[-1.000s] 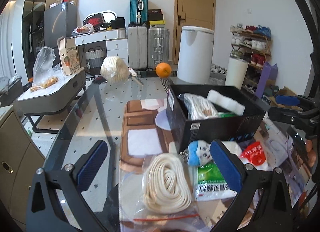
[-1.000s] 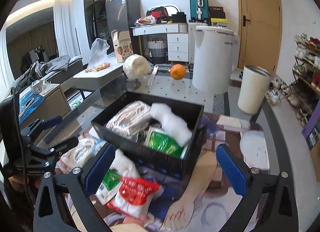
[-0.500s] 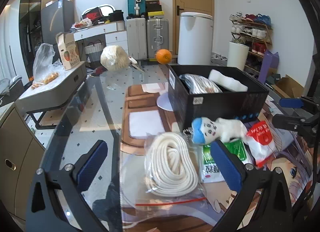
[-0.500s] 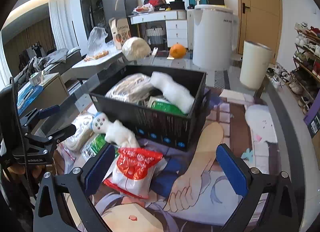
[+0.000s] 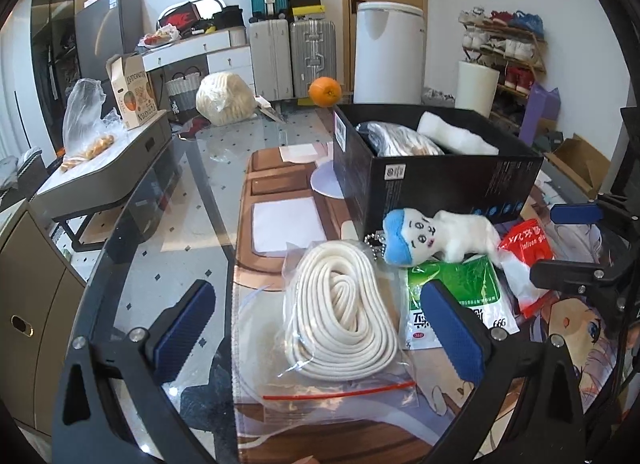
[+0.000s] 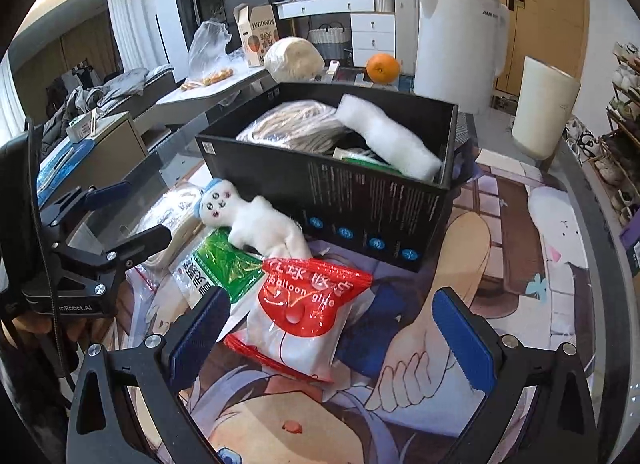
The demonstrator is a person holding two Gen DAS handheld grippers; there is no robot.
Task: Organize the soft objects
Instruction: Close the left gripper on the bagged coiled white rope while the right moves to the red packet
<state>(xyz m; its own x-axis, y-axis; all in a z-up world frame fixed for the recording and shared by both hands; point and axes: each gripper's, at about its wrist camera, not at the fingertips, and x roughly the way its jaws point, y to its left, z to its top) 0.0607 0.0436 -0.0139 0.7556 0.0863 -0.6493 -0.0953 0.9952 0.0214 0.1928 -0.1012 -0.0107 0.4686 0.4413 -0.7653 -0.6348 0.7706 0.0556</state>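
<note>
A black box point(image 5: 448, 180) point(image 6: 360, 200) stands on the table and holds a bagged rope coil point(image 6: 296, 126), a white foam roll point(image 6: 384, 140) and a green packet. In front of it lie a bagged white rope coil point(image 5: 340, 312), a white plush doll with a blue cap point(image 5: 432, 236) point(image 6: 252, 220), a green packet point(image 5: 456, 292) point(image 6: 224, 264) and a red-and-white balloon bag point(image 6: 308, 312) point(image 5: 524, 260). My left gripper point(image 5: 320, 332) is open, its jaws either side of the rope coil. My right gripper point(image 6: 332, 340) is open, its jaws either side of the balloon bag.
The glass table point(image 5: 168, 224) carries a printed mat point(image 6: 500, 264). At its far end lie a bagged yarn ball point(image 5: 224, 100), a knife point(image 5: 270, 108) and an orange point(image 5: 325, 91). A white bin point(image 6: 456, 40) stands behind the table.
Both grippers pulled back and lower, so the loose items in front of the box now show fully. The plush doll, earlier half hidden, lies in plain sight. Jaws stay open.
</note>
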